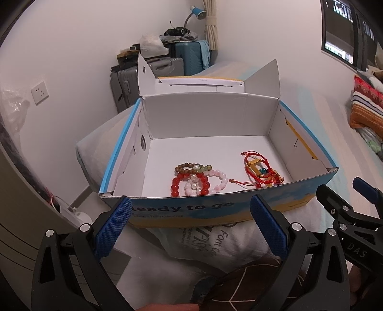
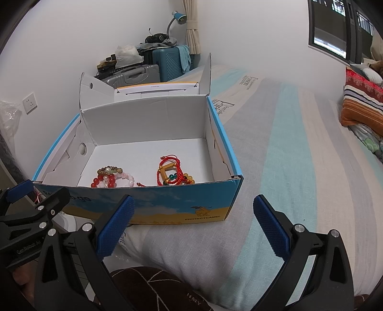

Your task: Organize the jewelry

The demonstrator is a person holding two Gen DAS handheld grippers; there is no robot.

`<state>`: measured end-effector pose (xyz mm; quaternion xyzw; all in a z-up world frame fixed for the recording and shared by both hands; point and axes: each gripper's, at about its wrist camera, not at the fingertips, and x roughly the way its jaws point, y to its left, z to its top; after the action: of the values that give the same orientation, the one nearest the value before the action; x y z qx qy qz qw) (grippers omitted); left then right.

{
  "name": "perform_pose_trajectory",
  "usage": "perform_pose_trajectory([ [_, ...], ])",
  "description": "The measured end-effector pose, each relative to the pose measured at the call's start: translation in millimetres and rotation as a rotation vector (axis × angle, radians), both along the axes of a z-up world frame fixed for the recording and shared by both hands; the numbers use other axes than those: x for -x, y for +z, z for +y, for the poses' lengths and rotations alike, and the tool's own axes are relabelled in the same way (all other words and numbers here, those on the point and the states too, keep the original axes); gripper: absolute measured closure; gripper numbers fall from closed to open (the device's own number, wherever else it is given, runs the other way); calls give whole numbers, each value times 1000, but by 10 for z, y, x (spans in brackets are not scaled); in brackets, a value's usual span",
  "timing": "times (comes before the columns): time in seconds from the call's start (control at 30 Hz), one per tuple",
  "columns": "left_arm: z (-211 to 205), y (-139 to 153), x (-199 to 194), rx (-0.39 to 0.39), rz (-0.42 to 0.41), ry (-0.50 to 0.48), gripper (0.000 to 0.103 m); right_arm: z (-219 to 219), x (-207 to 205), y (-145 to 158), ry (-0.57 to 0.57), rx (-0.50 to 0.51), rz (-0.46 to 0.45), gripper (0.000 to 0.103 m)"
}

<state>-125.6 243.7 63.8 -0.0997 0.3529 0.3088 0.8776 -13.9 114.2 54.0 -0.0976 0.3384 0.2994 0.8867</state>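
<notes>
An open blue and yellow cardboard box [image 1: 215, 210] [image 2: 153, 203] stands on the bed with its lid flaps up. Inside lie several beaded bracelets [image 1: 198, 179] [image 2: 111, 177], red, pink and brown, and a tangle of red cord bracelets [image 1: 259, 172] [image 2: 173, 174] to their right. My left gripper [image 1: 191, 222] is open and empty, just in front of the box's near wall. My right gripper [image 2: 194, 224] is open and empty, in front of the box's right corner. Each gripper shows in the other's view, the right one [image 1: 344, 203] and the left one [image 2: 36, 198].
The bed has a striped sheet [image 2: 287, 155] stretching to the right, with pillows [image 2: 361, 105] at the far right. Suitcases [image 1: 148, 71] and a blue lamp [image 1: 197, 12] stand against the back wall. A dark cushion [image 1: 251, 282] lies under my grippers.
</notes>
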Motion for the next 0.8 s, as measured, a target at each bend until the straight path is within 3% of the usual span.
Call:
perform_pose_trajectory([
  [0.8,-25,-20,37,8,-4,-7,6,5,3,-3,0,1,0,8],
])
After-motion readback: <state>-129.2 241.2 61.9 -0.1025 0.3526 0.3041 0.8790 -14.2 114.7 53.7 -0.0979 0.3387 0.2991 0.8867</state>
